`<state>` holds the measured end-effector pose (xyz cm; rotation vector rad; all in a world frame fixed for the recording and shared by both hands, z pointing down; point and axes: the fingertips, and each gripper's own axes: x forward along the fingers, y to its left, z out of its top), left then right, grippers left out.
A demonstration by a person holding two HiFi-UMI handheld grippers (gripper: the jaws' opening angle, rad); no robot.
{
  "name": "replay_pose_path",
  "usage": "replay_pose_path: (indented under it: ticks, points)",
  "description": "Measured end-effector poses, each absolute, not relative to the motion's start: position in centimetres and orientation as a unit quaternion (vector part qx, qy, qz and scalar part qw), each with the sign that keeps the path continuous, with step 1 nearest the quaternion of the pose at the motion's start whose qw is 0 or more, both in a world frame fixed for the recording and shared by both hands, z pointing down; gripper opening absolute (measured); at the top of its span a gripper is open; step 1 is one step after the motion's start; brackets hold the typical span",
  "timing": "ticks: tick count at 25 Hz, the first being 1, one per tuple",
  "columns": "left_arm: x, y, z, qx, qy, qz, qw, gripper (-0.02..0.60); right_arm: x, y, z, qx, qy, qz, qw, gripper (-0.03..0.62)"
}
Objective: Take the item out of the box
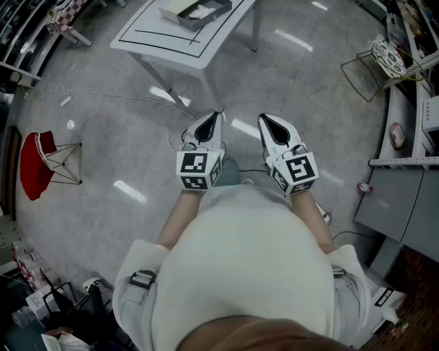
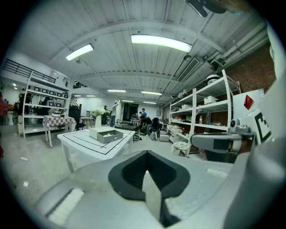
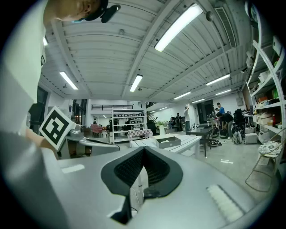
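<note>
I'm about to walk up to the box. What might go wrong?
The white cable lies on the floor between you and the table; it may catch a foot. The left gripper and right gripper are both shut, so reaching into the box like this would likely shove it rather than grip anything.

Open floor leads to the table (box sits on top).

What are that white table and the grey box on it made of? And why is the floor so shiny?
The table looks like white painted or laminated board: smooth, faintly glossy, with black lines on top. The box is matte grey, perhaps cardboard or plastic; it is too far off to tell. The floor seems to be polished concrete or terrazzo: grey, speckled, and reflecting the ceiling lights.
</note>
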<state>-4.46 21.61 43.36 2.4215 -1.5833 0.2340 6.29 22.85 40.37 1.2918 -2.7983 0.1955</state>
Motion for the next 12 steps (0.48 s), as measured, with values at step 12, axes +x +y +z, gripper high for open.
replay_pose_path:
  ticks: [12]
  points:
    - [-4.4, 22.6, 43.2, 0.83, -0.539, 0.077, 0.122, 0.0, 5.6, 24.0, 40.2, 0.41, -0.909, 0.063, 0.025, -0.008]
